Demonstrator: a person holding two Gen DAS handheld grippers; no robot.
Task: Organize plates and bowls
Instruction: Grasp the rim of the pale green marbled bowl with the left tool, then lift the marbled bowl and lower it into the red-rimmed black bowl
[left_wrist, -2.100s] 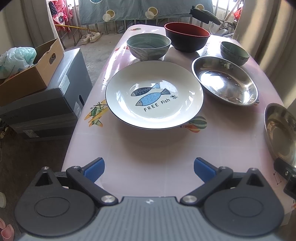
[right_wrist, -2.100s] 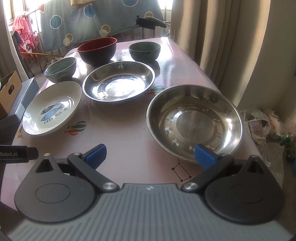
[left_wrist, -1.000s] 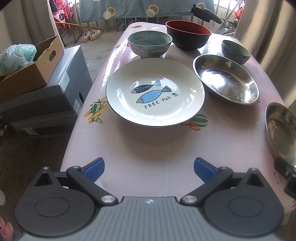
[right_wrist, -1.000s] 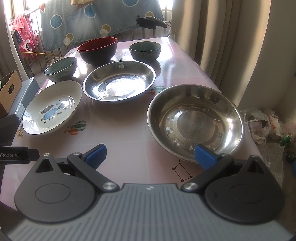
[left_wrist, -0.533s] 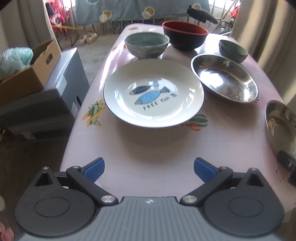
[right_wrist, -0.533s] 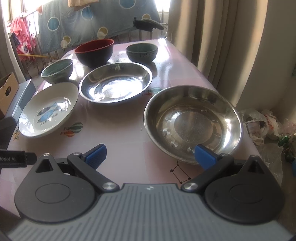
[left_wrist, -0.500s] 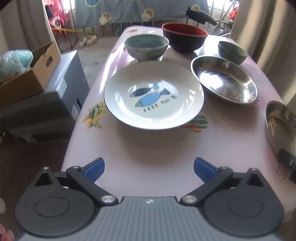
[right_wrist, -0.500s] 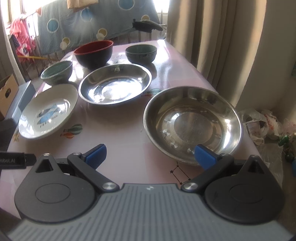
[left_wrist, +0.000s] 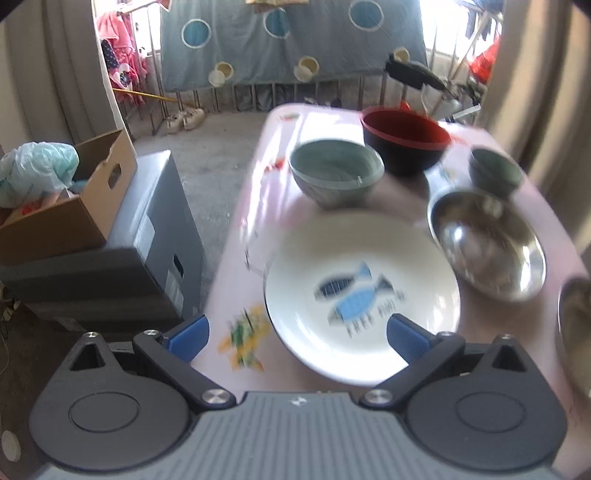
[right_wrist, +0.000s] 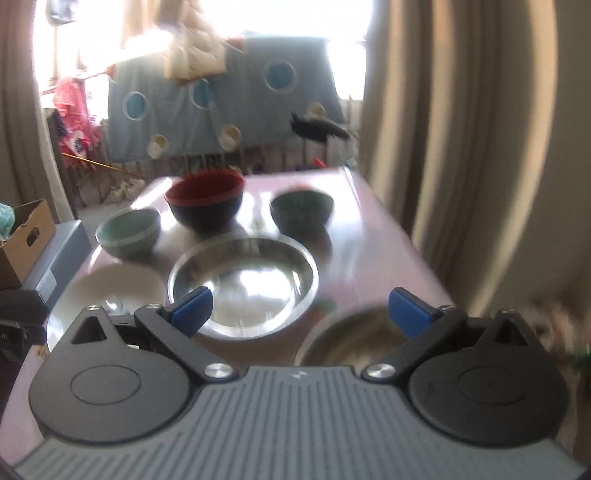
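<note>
A white fish plate (left_wrist: 362, 291) lies on the pink table (left_wrist: 255, 221), just ahead of my open, empty left gripper (left_wrist: 297, 336). Behind it stand a grey-green bowl (left_wrist: 336, 173), a red-and-black bowl (left_wrist: 404, 138) and a small dark green bowl (left_wrist: 496, 175). A steel dish (left_wrist: 487, 251) lies to the right. My right gripper (right_wrist: 301, 312) is open and empty above a nearer steel dish (right_wrist: 351, 343), with the other steel dish (right_wrist: 243, 284) ahead. Both views are blurred.
A cardboard box (left_wrist: 66, 206) sits on a dark grey case (left_wrist: 122, 258) left of the table. Curtains (right_wrist: 461, 147) hang to the right. A blue spotted cloth (left_wrist: 288, 40) hangs on a railing behind the table's far end.
Both grippers have moved forward and tilted up, so the dishes sit lower and closer in both views. Both stay open and empty. No dish has moved.
</note>
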